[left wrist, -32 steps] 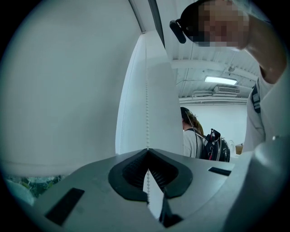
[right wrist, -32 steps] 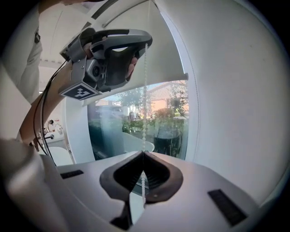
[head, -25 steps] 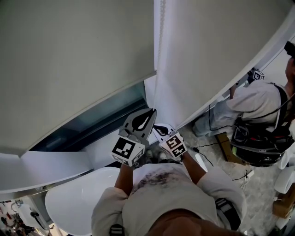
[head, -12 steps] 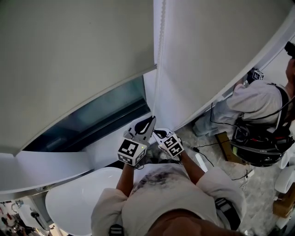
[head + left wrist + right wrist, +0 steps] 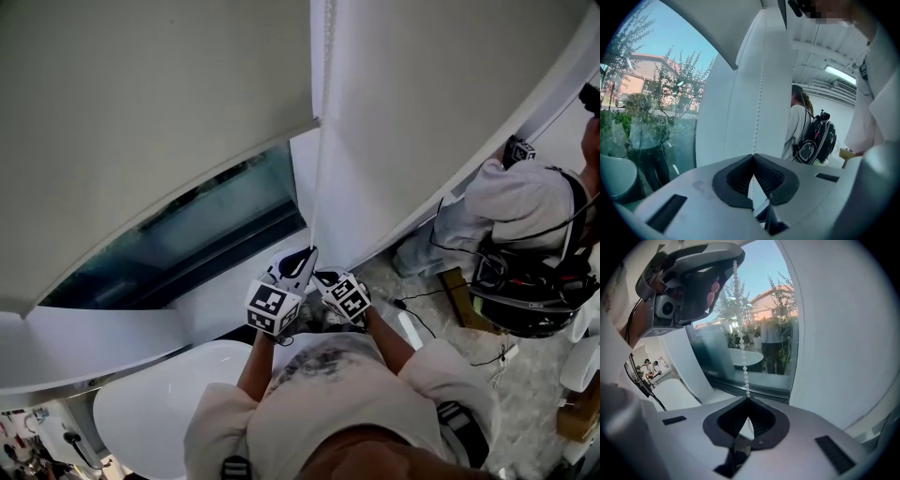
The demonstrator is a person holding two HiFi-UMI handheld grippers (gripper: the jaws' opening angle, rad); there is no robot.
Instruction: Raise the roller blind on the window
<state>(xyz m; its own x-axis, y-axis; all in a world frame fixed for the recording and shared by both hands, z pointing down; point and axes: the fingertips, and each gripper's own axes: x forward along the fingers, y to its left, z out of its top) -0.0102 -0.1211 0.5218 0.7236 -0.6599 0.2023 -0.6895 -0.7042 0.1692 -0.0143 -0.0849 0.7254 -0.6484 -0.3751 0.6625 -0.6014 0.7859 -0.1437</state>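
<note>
The grey roller blind [image 5: 150, 122] covers the upper window, and its bottom edge hangs above a strip of bare glass [image 5: 206, 234]. A white bead chain [image 5: 323, 141] runs down the white pillar to both grippers. My left gripper [image 5: 302, 258] is shut on the chain, with my right gripper [image 5: 324, 277] shut on it just below and to the right. In the left gripper view the chain [image 5: 761, 93] rises straight out of the closed left gripper [image 5: 753, 157]. In the right gripper view the chain [image 5: 743, 352] stretches taut from the left gripper [image 5: 736, 258] down into the right gripper [image 5: 747, 399].
A white pillar [image 5: 422, 112] stands right of the window. A white tub [image 5: 159, 403] lies below at the left. Another person [image 5: 525, 206] with a dark backpack [image 5: 525, 295] bends at the right, with cables on the floor nearby.
Both grippers have come down toward me with the chain. The blind's bottom edge has risen and more glass shows beneath it.
</note>
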